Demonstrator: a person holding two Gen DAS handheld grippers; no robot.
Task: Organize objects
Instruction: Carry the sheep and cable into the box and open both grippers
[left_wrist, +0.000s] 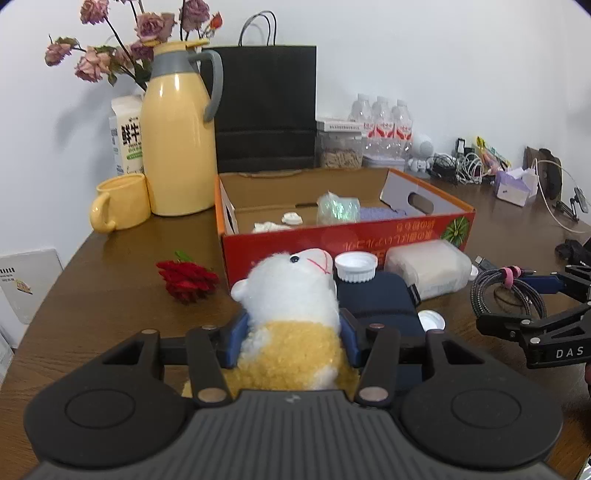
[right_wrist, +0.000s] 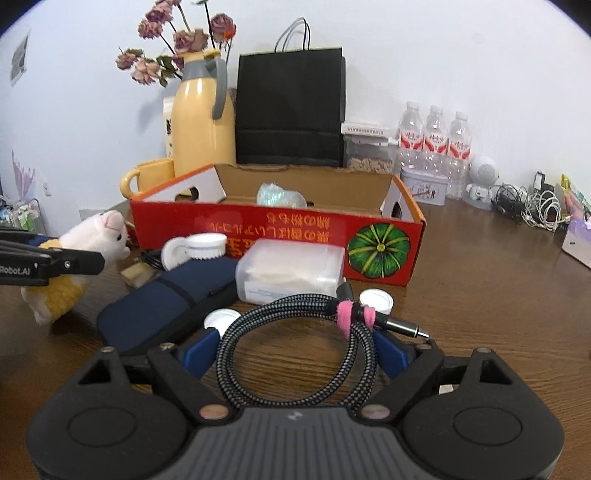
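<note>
A white and yellow plush toy (left_wrist: 291, 295) sits between the blue pads of my left gripper (left_wrist: 293, 339), which is shut on its body; its head points toward the red cardboard box (left_wrist: 332, 240). In the right wrist view the same plush toy (right_wrist: 92, 240) shows at the left with the left gripper (right_wrist: 55, 264) around it. My right gripper (right_wrist: 295, 350) is shut on a coiled braided cable (right_wrist: 258, 321) tied with a pink strap, and the blue pads press the coil's sides. The open box (right_wrist: 258, 229) holds a few small items.
In front of the box lie a dark blue pouch (right_wrist: 159, 306), a clear plastic case (right_wrist: 291, 269) and white caps (right_wrist: 375, 299). A red rose (left_wrist: 186, 278) lies at the left. A yellow thermos (left_wrist: 177, 147), a mug (left_wrist: 118, 206), a black bag (left_wrist: 266, 107) and bottles (right_wrist: 432, 140) stand behind.
</note>
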